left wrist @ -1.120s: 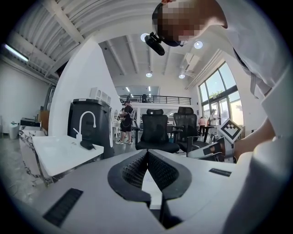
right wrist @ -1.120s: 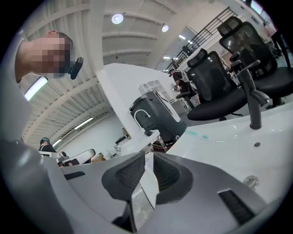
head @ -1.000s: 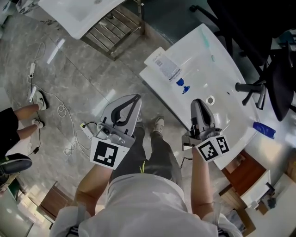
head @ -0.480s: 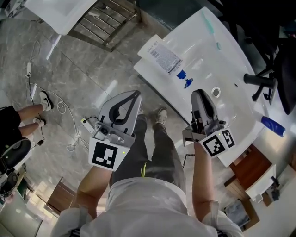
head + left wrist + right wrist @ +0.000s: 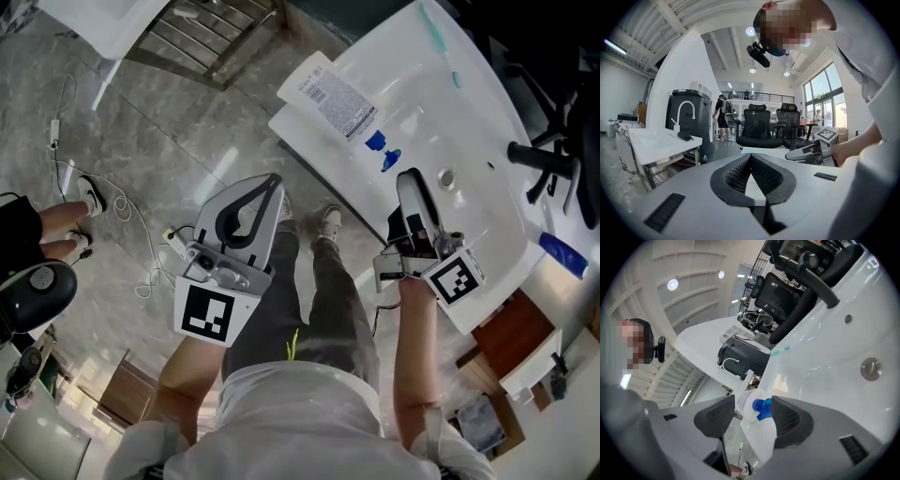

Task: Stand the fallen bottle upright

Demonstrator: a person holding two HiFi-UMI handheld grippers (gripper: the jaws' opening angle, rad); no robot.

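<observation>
White sink top [image 5: 473,131] bears the fallen bottle [image 5: 335,94]; right gripper [image 5: 409,178], jaws just spread, lines up on its blue cap [image 5: 380,143]; left gripper [image 5: 274,180] waits clenched, empty.

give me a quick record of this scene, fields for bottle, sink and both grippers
bottle: white, blue cap, lying on its side on the sink's edge
sink: white, drain in basin
left gripper: jaws shut, empty
right gripper: jaws have just been opening, now apart; bottle ahead of them, not gripped
task: bottle not yet upright
</observation>
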